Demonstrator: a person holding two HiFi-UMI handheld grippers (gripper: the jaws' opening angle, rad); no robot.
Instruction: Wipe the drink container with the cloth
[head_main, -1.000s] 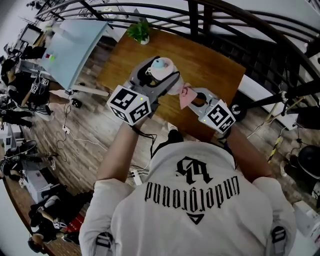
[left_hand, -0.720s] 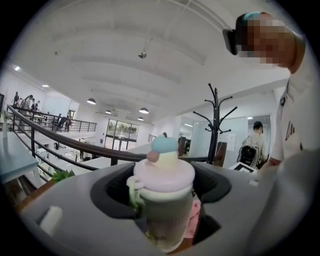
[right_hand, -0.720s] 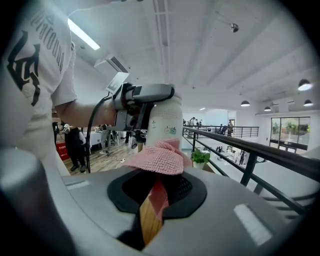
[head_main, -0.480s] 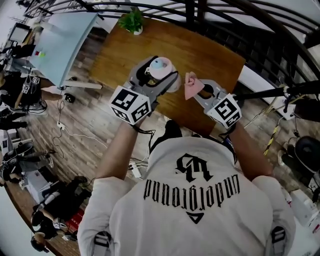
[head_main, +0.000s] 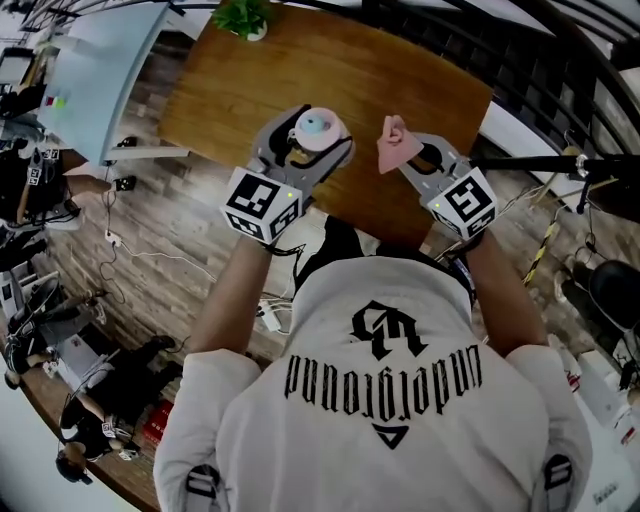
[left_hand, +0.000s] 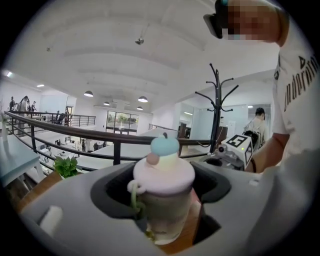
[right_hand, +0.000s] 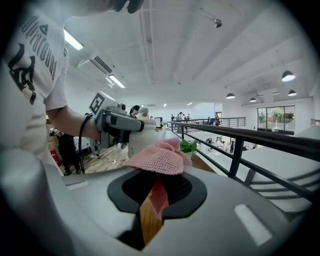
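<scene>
Left gripper (head_main: 310, 150) clamps the upright drink container (left_hand: 163, 197) over the table (head_main: 400, 80) | right gripper (head_main: 412, 158) pinches the cloth (right_hand: 156, 158), near it but apart | both forearms reach forward, grippers tipped slightly down

The cloth (right_hand: 159, 157) is a pink knitted fabric with a rough, open texture. The drink container (left_hand: 165, 210) has a smooth, matt plastic lid (left_hand: 164, 172). The bench (head_main: 330, 80) is brown wood with a smooth finish.

Potted plant (head_main: 240, 15) partly off-frame
</scene>
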